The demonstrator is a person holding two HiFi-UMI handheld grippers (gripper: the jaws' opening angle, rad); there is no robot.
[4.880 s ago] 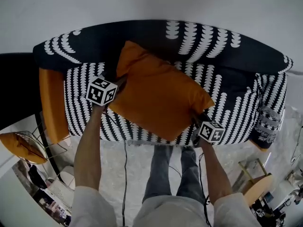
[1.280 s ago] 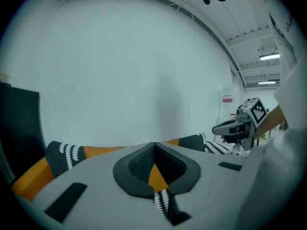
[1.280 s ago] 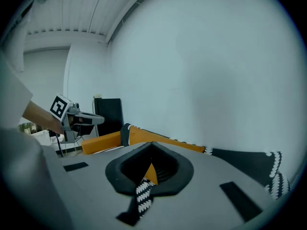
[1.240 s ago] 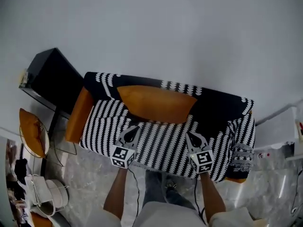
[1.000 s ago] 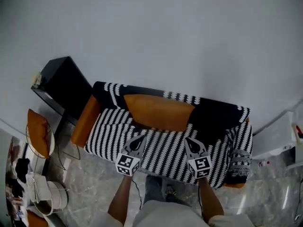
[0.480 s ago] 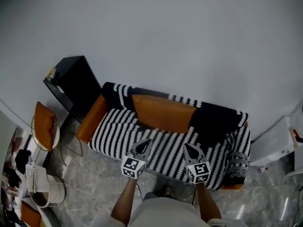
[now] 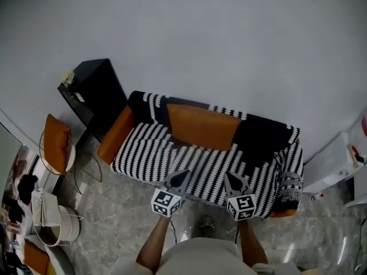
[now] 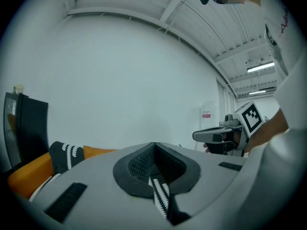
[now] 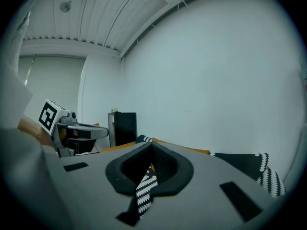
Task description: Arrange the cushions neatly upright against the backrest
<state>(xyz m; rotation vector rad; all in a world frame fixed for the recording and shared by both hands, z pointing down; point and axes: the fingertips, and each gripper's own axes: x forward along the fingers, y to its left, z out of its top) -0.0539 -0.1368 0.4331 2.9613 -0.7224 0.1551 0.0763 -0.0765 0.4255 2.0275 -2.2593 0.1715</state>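
One orange cushion point(image 7: 203, 126) stands upright against the backrest of the black-and-white patterned sofa point(image 7: 149, 153), left of centre. My left gripper point(image 7: 182, 175) and right gripper point(image 7: 230, 178) hover side by side over the sofa's front edge, well clear of the cushion. Both are shut with nothing between the jaws. In the left gripper view the closed jaws point(image 8: 154, 148) point over the sofa, with a strip of the cushion point(image 8: 98, 151) at the left and the right gripper point(image 8: 218, 135) beside it. The right gripper view shows its closed jaws point(image 9: 150, 150) and the left gripper point(image 9: 81, 131).
A second orange cushion point(image 7: 55, 144) lies in a wire chair left of the sofa. A black cabinet point(image 7: 94, 90) stands at the sofa's back left corner. The sofa's orange arm point(image 7: 116, 134) shows at its left end. A white bucket point(image 7: 51, 227) sits on the marble floor.
Earlier both grippers held the orange cushion over the seat; now it rests against the backrest and both are free. Over the last second the view drew back from the sofa.
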